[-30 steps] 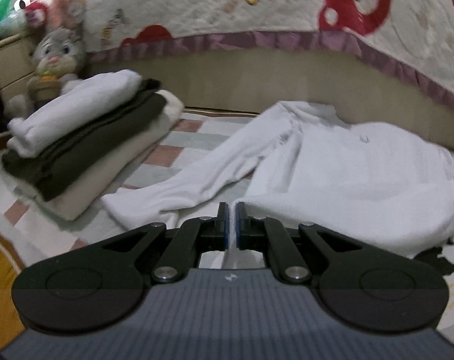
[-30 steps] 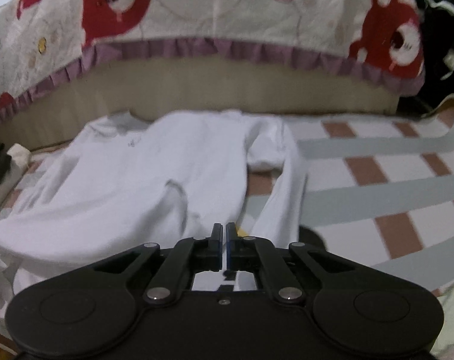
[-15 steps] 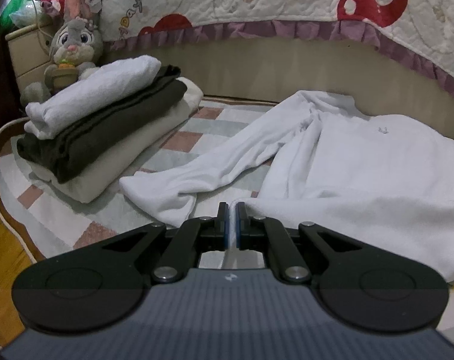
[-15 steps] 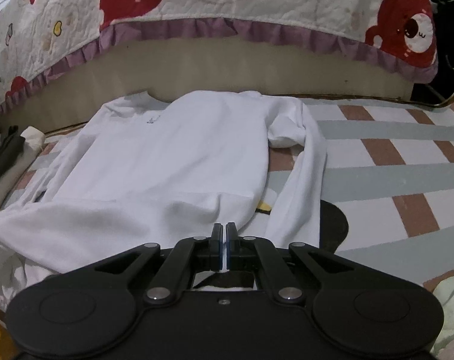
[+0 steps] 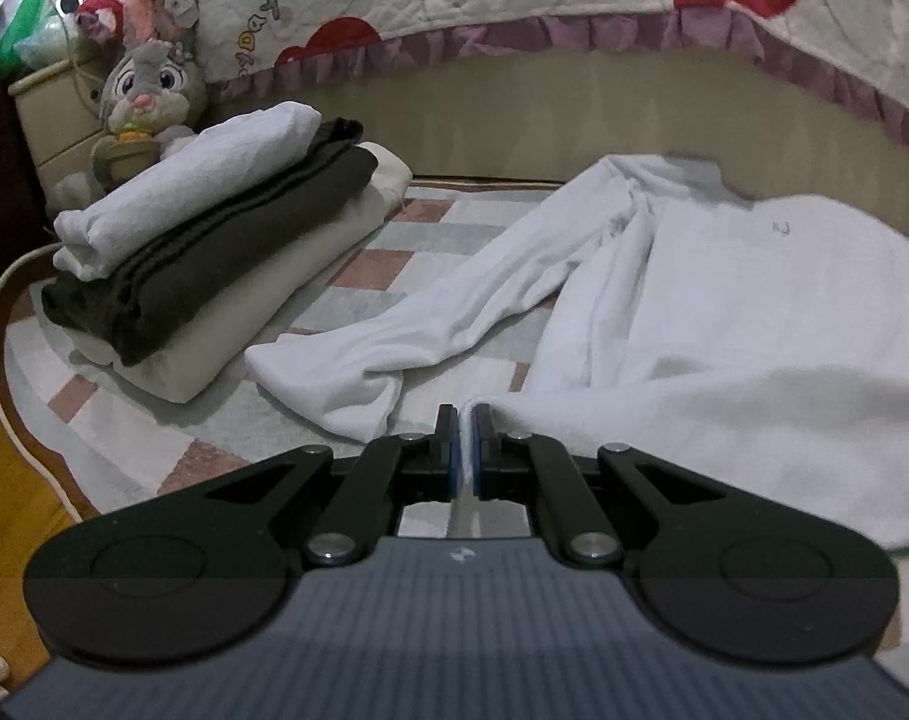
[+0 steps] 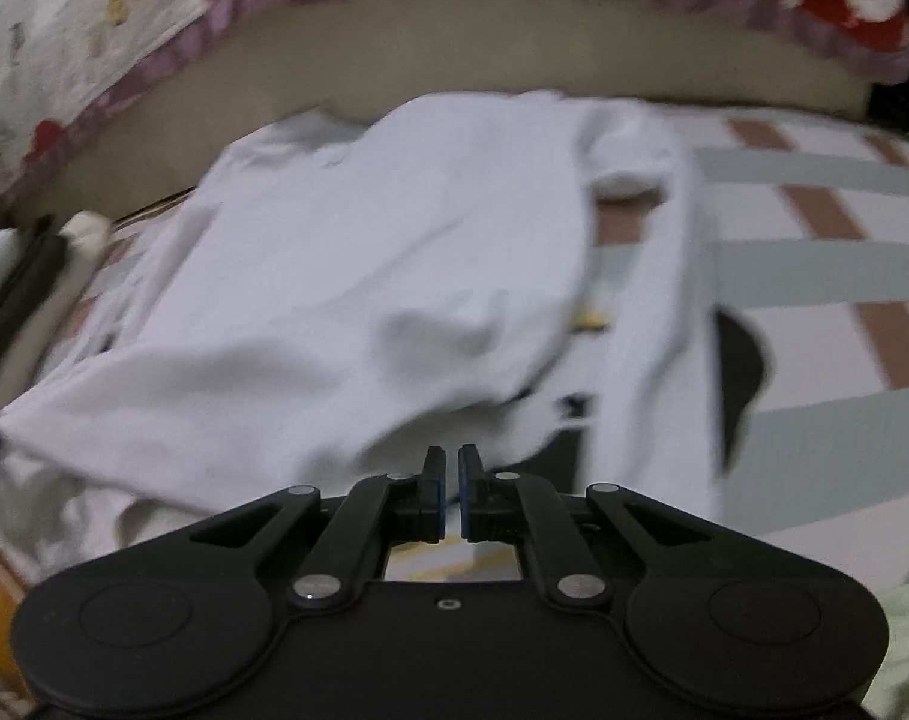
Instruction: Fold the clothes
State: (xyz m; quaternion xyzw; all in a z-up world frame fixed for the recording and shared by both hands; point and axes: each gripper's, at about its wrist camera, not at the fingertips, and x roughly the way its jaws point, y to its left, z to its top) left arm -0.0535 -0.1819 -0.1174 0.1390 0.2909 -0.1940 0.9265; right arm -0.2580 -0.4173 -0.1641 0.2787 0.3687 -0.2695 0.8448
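The white shirt point(image 5: 754, 312) lies spread on the striped rug point(image 5: 394, 240) beside the bed point(image 5: 574, 108), collar toward the bed and its hem at the near end. The left sleeve point(image 5: 442, 312) trails off across the rug toward the stack point(image 5: 214, 240) of folded clothes; the right sleeve point(image 6: 652, 300) runs down that side of the body.

The left gripper point(image 5: 465, 441) is pressed together on a thin edge of white cloth at the hem corner. The right gripper point(image 6: 447, 483) shows a narrow slit between its fingers, a little wider than half a second ago, and I cannot tell whether cloth is still pinched there; the hem sits just ahead of it and this view is blurred by motion.

Over the last second the shirt body has gone from rumpled to flatter, and both views have shifted as the hem was drawn toward the person. That suggests the spreading step is about done and the right side may be letting go. Next would likely come folding a sleeve or side inward.

A plush rabbit point(image 5: 148, 90) sits behind the stack.
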